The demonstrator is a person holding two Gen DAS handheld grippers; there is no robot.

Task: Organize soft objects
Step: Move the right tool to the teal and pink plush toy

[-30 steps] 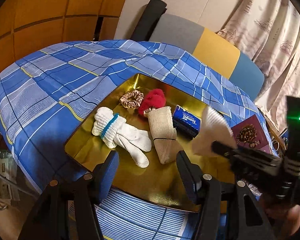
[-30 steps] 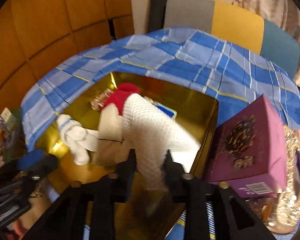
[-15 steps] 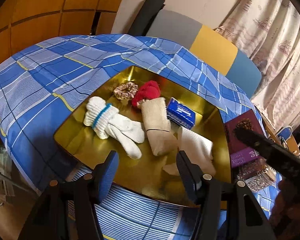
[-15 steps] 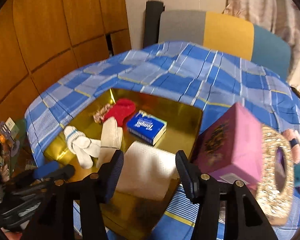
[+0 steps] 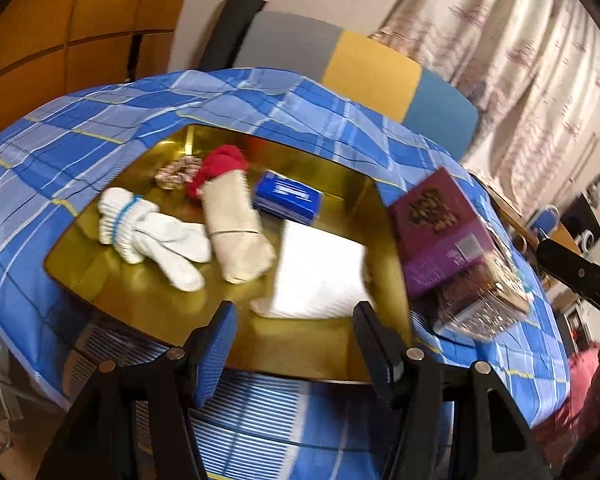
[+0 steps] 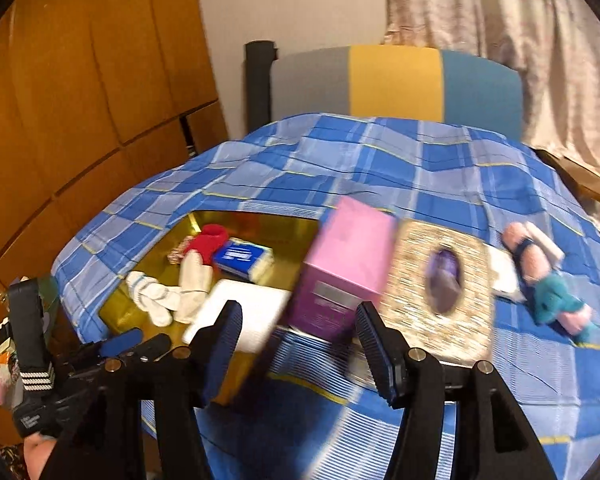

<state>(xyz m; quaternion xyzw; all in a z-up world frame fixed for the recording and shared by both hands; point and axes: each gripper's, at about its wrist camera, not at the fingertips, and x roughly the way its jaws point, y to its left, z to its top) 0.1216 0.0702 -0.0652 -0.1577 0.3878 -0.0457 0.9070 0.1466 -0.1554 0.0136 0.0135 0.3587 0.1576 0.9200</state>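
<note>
A gold tray (image 5: 148, 304) on the blue plaid cloth holds white gloves (image 5: 152, 232), a beige sock (image 5: 236, 232), a red knit piece (image 5: 220, 166), a scrunchie (image 5: 176, 172), a blue tissue pack (image 5: 288, 198) and a folded white cloth (image 5: 320, 276). My left gripper (image 5: 294, 344) hovers open over the tray's near edge, empty. My right gripper (image 6: 300, 340) is back from the tray, its jaws opening with nothing between them. The white cloth (image 6: 244, 312) lies free beyond its left finger. A teal plush toy (image 6: 556, 300) and a pink roll (image 6: 528, 252) lie at the right.
A purple box (image 6: 340, 272) stands at the tray's right edge, with a glittery tissue box (image 6: 440, 280) beside it. A grey, yellow and blue chair back (image 6: 396, 80) stands behind the table. Wooden panels are at the left and a curtain at the right.
My right gripper let go of the white cloth, which now lies on the tray, then drew back and rose toward the right. My left gripper shifted right along the tray's near edge.
</note>
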